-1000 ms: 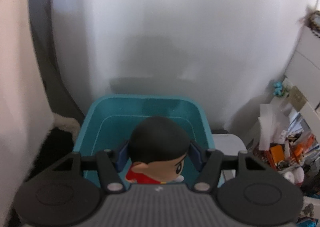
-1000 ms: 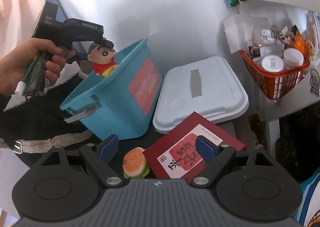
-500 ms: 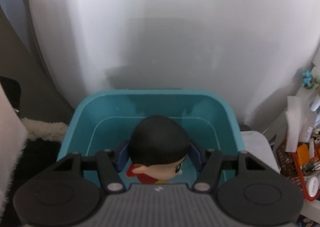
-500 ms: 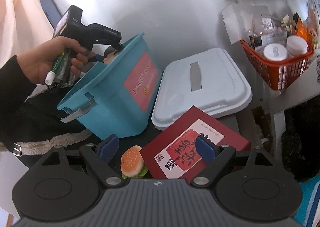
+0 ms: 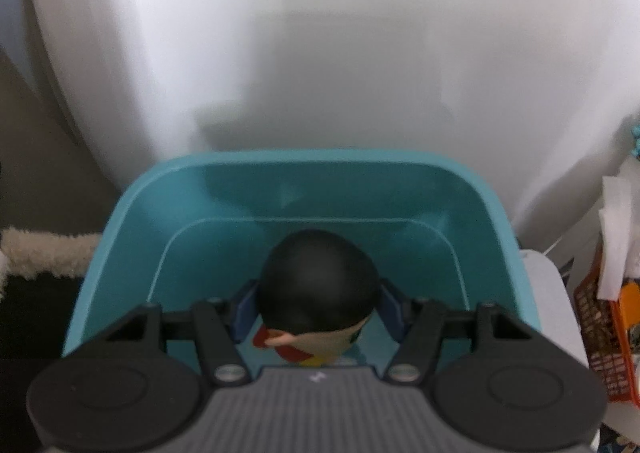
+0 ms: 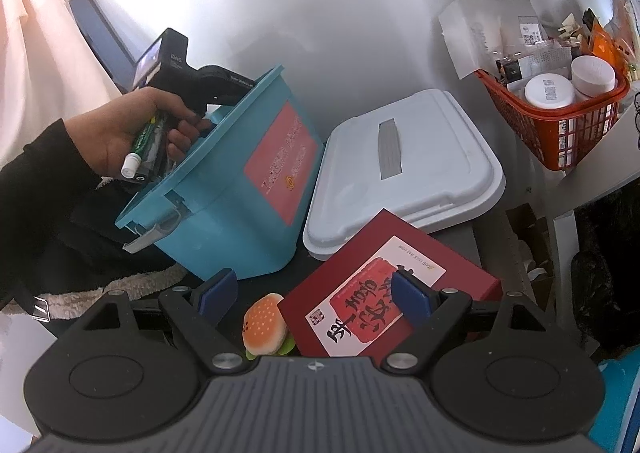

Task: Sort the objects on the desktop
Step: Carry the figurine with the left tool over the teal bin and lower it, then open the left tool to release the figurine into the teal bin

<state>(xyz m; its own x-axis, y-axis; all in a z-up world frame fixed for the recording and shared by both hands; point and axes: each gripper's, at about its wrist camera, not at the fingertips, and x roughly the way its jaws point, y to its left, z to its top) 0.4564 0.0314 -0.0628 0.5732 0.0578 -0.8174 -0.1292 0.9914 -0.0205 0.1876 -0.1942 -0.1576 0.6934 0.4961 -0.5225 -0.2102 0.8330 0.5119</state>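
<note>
My left gripper [image 5: 318, 307] is shut on a cartoon boy figurine [image 5: 316, 293] with black hair and a red shirt, held inside the teal bin [image 5: 320, 165], below its rim. In the right wrist view the bin [image 6: 240, 181] stands at the left with a pink label, and the left gripper's body [image 6: 188, 69] dips into it; the figurine is hidden there. My right gripper [image 6: 316, 293] is open and empty, hovering over a small burger toy [image 6: 264, 327] and a red box [image 6: 392, 285] with a calligraphy label.
A white bin lid [image 6: 400, 169] lies right of the teal bin. A red basket [image 6: 560, 113] full of jars and packets sits on a shelf at the right, also seen in the left wrist view [image 5: 608, 337]. A white wall stands behind. Fleecy black fabric [image 6: 100, 277] lies at the left.
My left gripper has lowered the figurine from above the bin's rim down into the bin. My right gripper has shifted slightly and stays open.
</note>
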